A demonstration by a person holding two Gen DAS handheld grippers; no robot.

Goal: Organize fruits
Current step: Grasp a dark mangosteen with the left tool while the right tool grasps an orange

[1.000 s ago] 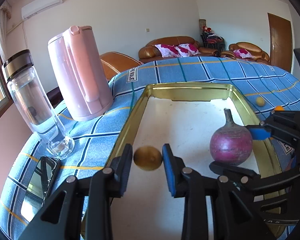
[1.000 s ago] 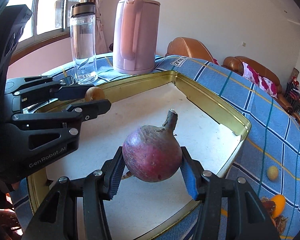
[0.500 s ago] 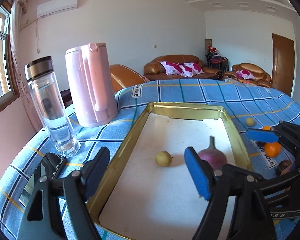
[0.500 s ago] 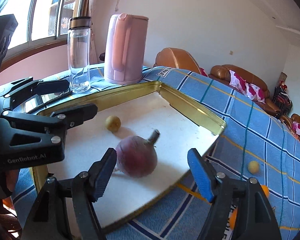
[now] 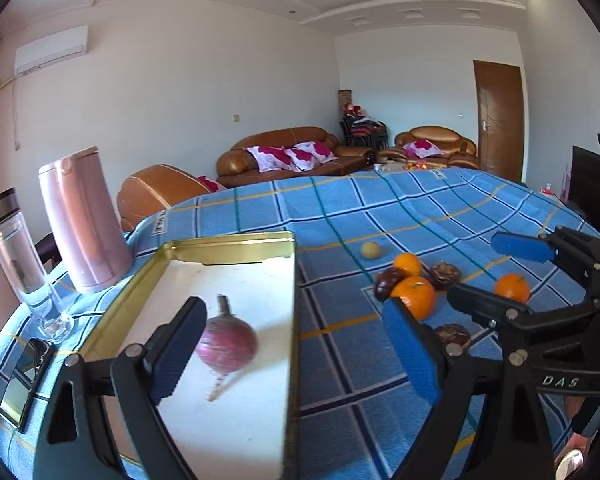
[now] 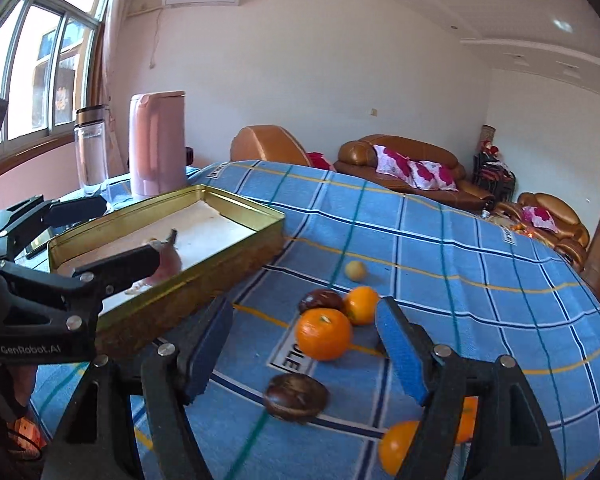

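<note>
A purple bulb with a stalk lies loose in the gold-rimmed tray, behind my left gripper's left finger. My left gripper hangs over the tray's right rim, its jaws opening with nothing between them. My right gripper is open above the blue checked cloth, and nothing sits between its pads. Just beyond them lie an orange, a second orange and two dark brown fruits. A small yellow fruit rests farther back.
A pink kettle and a clear bottle stand left of the tray, with a phone in front of them. Another orange lies at the right. More oranges lie under my right gripper's right finger.
Both grippers have opened: the left let go of a small yellow fruit, the right let go of the purple bulb, both in the tray. Both then swung right toward the fruit on the cloth.
</note>
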